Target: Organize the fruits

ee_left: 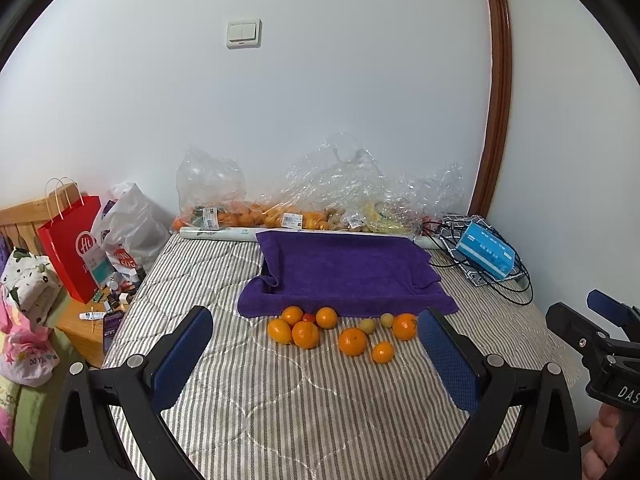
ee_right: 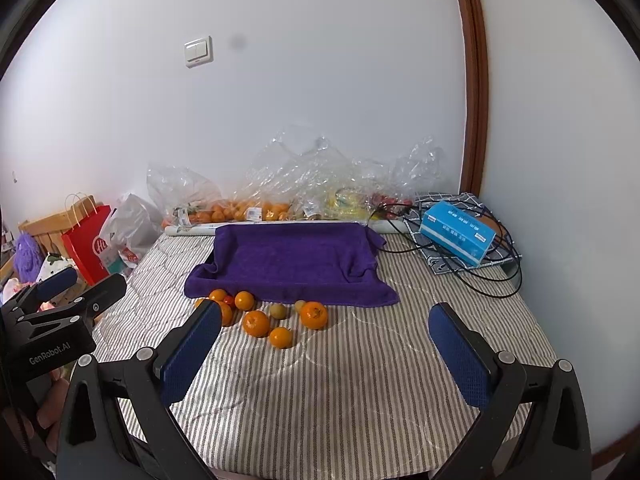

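**Two empty grippers poised over loose fruit on a striped bed**

A cluster of small fruit lay on a grey-striped bed [ee_left: 280,408], just in front of a purple towel [ee_left: 344,272] draped over what seemed a shallow tray. Most were oranges [ee_left: 306,335]; among them sat a small red fruit [ee_left: 309,317], perhaps a tomato, and two pale green-yellow fruits [ee_left: 367,325]. Several touched one another at the left of the group; the orange nearest the viewer [ee_left: 383,352] lay a little apart.

By their look, the oranges would be light, round and firm-skinned, inclined to roll on the soft mattress. Each would best be taken across its widest part, with moderate pressure. The red fruit looked softer and likely to bruise, so it would want a gentler squeeze. It sat wedged between oranges, making it awkward to reach first.

The left gripper [ee_left: 316,356] was held low, aimed at the cluster, its blue-padded fingers [ee_left: 182,360] spread wide and holding nothing. The right gripper [ee_right: 326,354] hung level beside it, pointing right of the fruit, its fingers [ee_right: 460,360] likewise wide apart and empty. Neither touched any fruit.

Clear plastic bags of more fruit [ee_left: 256,216] lay along the wall behind, and a blue tissue box [ee_left: 486,254] sat on tangled cables at the right.
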A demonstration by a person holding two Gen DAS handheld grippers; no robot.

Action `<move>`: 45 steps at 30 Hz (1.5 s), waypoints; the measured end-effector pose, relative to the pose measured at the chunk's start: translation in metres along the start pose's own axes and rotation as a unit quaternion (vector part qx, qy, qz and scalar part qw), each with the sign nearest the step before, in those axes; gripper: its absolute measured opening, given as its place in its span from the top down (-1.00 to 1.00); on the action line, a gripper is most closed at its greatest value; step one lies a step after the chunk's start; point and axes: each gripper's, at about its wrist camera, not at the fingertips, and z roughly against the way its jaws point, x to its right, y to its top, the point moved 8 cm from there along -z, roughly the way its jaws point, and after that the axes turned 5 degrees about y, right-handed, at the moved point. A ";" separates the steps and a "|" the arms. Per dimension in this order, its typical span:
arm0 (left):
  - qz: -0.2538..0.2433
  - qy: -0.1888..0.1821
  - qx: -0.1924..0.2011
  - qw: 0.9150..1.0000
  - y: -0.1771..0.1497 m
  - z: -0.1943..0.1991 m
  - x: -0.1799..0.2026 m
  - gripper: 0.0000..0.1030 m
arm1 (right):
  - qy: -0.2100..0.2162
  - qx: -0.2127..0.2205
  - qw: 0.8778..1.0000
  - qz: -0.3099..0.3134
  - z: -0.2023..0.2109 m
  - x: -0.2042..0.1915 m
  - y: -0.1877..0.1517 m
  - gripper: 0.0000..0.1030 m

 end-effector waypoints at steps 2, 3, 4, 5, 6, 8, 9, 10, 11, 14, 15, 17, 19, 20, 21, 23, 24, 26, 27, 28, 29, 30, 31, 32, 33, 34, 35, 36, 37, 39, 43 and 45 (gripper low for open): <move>-0.001 0.001 0.000 1.000 0.001 0.000 0.001 -0.99 | 0.000 0.000 1.000 0.000 0.000 0.000 0.000 -0.99; -0.001 0.002 0.001 1.000 0.001 -0.001 0.001 -0.99 | 0.001 0.000 1.000 -0.001 0.000 0.001 0.000 -0.99; -0.001 0.002 0.000 1.000 0.001 -0.001 0.001 -0.99 | 0.001 0.000 1.000 -0.001 0.000 0.000 0.000 -0.99; 0.000 0.002 0.000 1.000 0.002 -0.001 0.001 -0.99 | 0.001 0.000 1.000 -0.001 0.000 0.000 0.000 -0.99; 0.001 0.002 0.000 1.000 0.002 -0.002 0.001 -0.99 | 0.001 0.000 1.000 0.000 0.000 0.000 0.000 -0.99; 0.000 0.001 -0.001 1.000 0.000 0.000 -0.002 -0.99 | 0.000 0.000 1.000 0.000 0.000 -0.001 0.000 -0.99; 0.000 0.001 0.000 1.000 0.001 0.000 -0.003 -0.99 | 0.001 0.000 1.000 -0.001 0.000 -0.001 0.000 -0.99; -0.001 0.002 0.000 1.000 0.001 0.001 -0.003 -0.99 | 0.002 0.000 1.000 -0.001 0.000 -0.001 0.000 -0.99; -0.001 0.002 0.001 1.000 0.000 0.001 -0.003 -0.99 | 0.002 0.000 1.000 -0.001 0.000 -0.002 0.001 -0.99; 0.000 0.002 0.001 1.000 0.000 0.001 -0.003 -0.99 | 0.003 0.001 1.000 0.001 0.000 -0.003 0.000 -0.99; -0.001 0.002 0.001 1.000 0.000 0.001 -0.003 -0.99 | 0.003 0.001 1.000 0.000 0.000 -0.002 0.000 -0.99; -0.001 0.002 0.001 1.000 0.001 0.001 -0.003 -0.99 | 0.004 0.001 1.000 0.000 0.000 -0.003 0.000 -0.99; 0.001 0.003 0.002 1.000 0.001 0.003 -0.005 -0.99 | 0.004 0.002 1.000 0.001 0.000 -0.004 -0.001 -0.99; 0.002 0.002 0.002 1.000 0.001 0.003 -0.006 -0.99 | 0.004 0.002 1.000 0.002 0.000 -0.004 -0.001 -0.99; 0.003 0.002 0.002 1.000 0.001 0.003 -0.007 -0.99 | 0.004 0.002 1.000 0.002 0.000 -0.003 -0.001 -0.99; 0.001 0.002 0.002 1.000 0.000 0.003 -0.008 -0.99 | 0.004 0.003 1.000 0.003 0.001 -0.004 -0.001 -0.99; 0.001 0.002 0.002 1.000 0.000 0.003 -0.008 -0.99 | 0.004 0.003 1.000 0.003 0.001 -0.005 -0.001 -0.99; 0.002 0.002 0.003 1.000 -0.001 0.004 -0.010 -0.99 | 0.004 0.003 1.000 0.002 0.001 -0.005 -0.001 -0.99; 0.002 0.002 0.003 1.000 -0.001 0.004 -0.010 -0.99 | 0.004 0.003 1.000 0.003 0.001 -0.005 -0.001 -0.99; 0.003 0.002 0.003 1.000 0.000 0.004 -0.011 -0.99 | 0.004 0.004 1.000 0.003 0.001 -0.006 -0.001 -0.99; 0.002 0.002 0.002 1.000 -0.001 0.004 -0.009 -0.99 | 0.003 0.004 1.000 0.004 0.001 -0.006 -0.001 -0.99; 0.001 0.002 0.002 1.000 -0.001 0.004 -0.010 -0.99 | 0.003 0.004 1.000 0.004 0.001 -0.006 -0.001 -0.99; 0.001 0.003 0.002 1.000 -0.001 0.004 -0.010 -0.99 | 0.003 0.004 1.000 0.004 0.002 -0.007 -0.001 -0.99; 0.001 0.003 0.003 1.000 0.000 0.005 -0.011 -0.99 | 0.003 0.005 1.000 0.004 0.002 -0.008 -0.001 -0.99; 0.002 0.002 0.003 1.000 -0.001 0.004 -0.010 -0.99 | 0.003 0.005 1.000 0.004 0.002 -0.008 -0.001 -0.99; 0.002 0.001 0.003 1.000 0.000 0.004 -0.011 -0.99 | 0.002 0.005 1.000 0.004 0.002 -0.008 -0.001 -0.99; 0.002 0.002 0.003 1.000 0.000 0.004 -0.010 -0.99 | 0.003 0.005 1.000 0.004 0.002 -0.008 -0.001 -0.99; 0.002 0.002 0.003 1.000 0.000 0.004 -0.010 -0.99 | 0.003 0.006 1.000 0.004 0.003 -0.008 -0.001 -0.99; 0.001 0.002 0.003 1.000 0.000 0.004 -0.011 -0.99 | 0.003 0.006 1.000 0.004 0.003 -0.008 -0.001 -0.99; 0.002 0.002 0.003 1.000 0.000 0.004 -0.012 -0.99 | 0.005 0.006 1.000 0.004 0.003 -0.008 -0.001 -0.99; 0.001 0.006 0.001 1.000 0.000 0.004 -0.013 -0.99 | 0.005 0.010 1.000 0.007 0.004 -0.010 0.001 -0.99; -0.001 0.010 0.001 1.000 0.002 0.003 -0.013 -0.99 | 0.007 0.013 1.000 0.008 0.004 -0.011 0.002 -0.99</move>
